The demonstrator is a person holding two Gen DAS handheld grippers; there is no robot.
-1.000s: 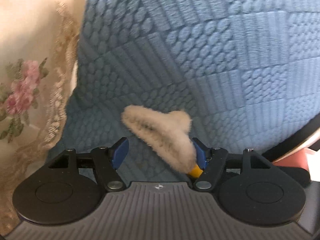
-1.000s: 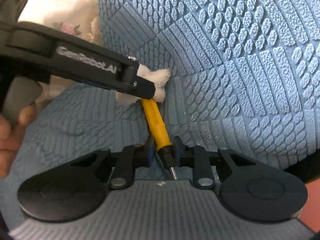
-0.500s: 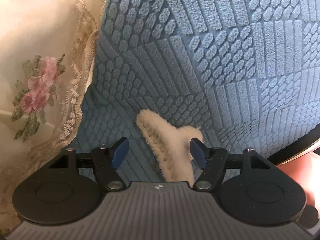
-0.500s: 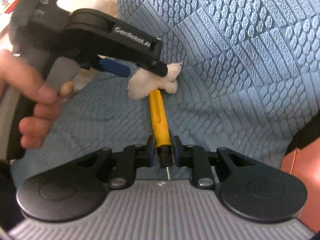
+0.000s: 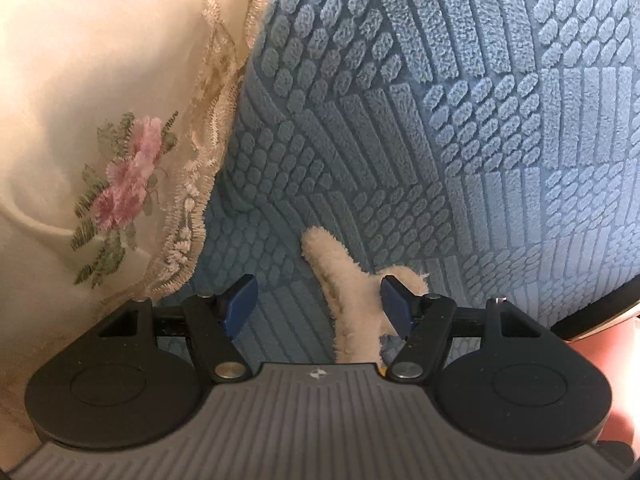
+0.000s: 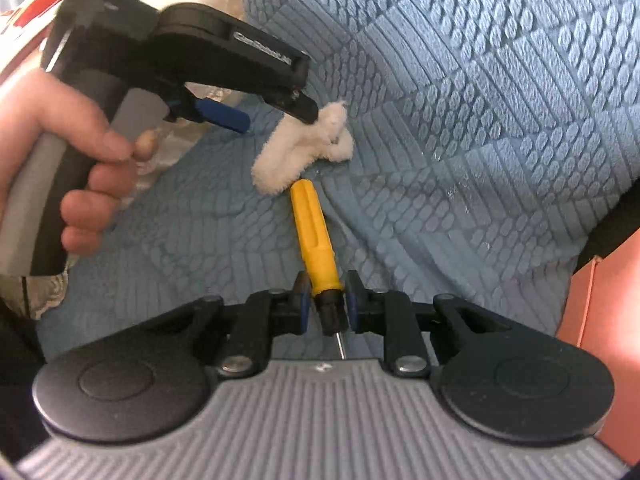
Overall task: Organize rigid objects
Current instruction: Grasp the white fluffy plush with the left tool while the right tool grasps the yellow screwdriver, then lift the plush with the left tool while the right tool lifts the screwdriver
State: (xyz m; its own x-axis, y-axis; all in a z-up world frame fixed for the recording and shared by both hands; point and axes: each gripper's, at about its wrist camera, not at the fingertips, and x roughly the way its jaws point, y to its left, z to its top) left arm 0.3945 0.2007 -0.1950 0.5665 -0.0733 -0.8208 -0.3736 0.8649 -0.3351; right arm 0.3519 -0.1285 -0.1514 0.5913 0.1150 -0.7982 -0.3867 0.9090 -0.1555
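A fluffy cream hair claw clip (image 5: 352, 300) lies on the blue textured sofa cushion (image 5: 440, 140), between the fingers of my left gripper (image 5: 318, 304), close to the right pad (image 5: 394, 306). The left gripper is open around it. In the right wrist view the clip (image 6: 304, 148) sits under the left gripper (image 6: 280, 108). My right gripper (image 6: 326, 304) is shut on a yellow-handled screwdriver (image 6: 314, 236), whose handle points toward the clip and whose metal tip points back at the camera.
A cream embroidered cloth with pink flowers (image 5: 120, 160) covers the sofa on the left. A pink-orange box (image 6: 600, 312) stands at the right edge. The sofa back rises behind the clip. A hand (image 6: 60, 160) holds the left gripper.
My left gripper has moved forward over the clip, which now sits deeper between its open fingers. The screwdriver in my right gripper has drawn back slightly from the clip.
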